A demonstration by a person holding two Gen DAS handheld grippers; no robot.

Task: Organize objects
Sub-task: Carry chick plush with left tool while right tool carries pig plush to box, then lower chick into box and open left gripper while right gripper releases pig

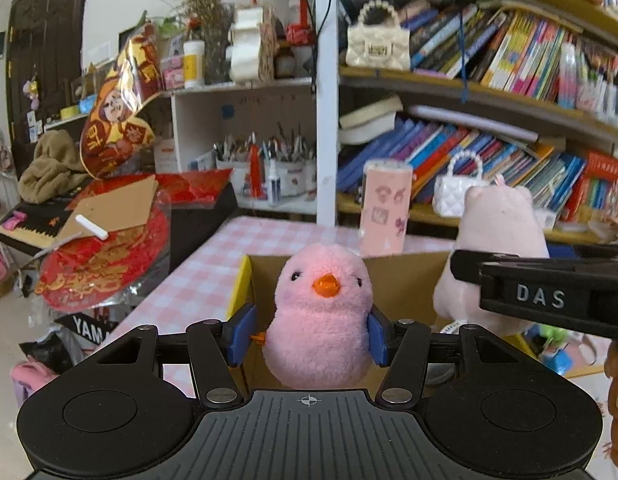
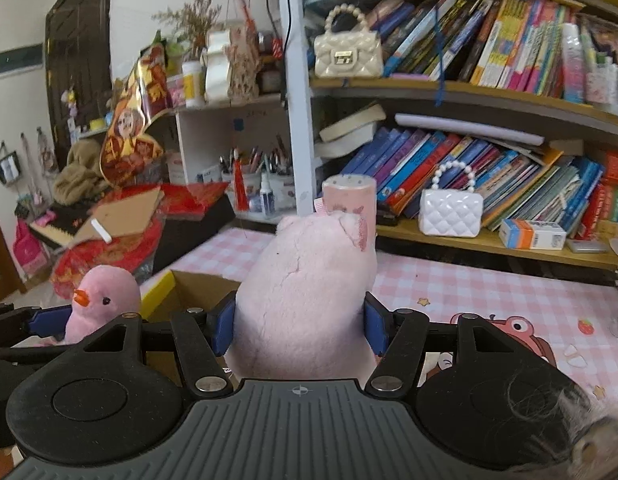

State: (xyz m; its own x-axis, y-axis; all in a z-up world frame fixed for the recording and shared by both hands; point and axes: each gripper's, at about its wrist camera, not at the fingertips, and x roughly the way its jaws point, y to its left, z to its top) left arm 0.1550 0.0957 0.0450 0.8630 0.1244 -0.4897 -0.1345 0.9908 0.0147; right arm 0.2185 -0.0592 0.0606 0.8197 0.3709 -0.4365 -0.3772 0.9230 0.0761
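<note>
My left gripper is clamped on the pink chick, upright, the cardboard box open at twelve o'clock; my right gripper clamps the pink pig, box at ten o'clock.

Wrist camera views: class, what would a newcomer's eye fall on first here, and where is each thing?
First, the pink chick plush, pinched between the left gripper pads right in front of the open cardboard box. Next, the pale pink pig plush, squeezed in the right gripper over the pink checked tablecloth. Behind both, crowded bookshelves hold two small quilted handbags.
</note>
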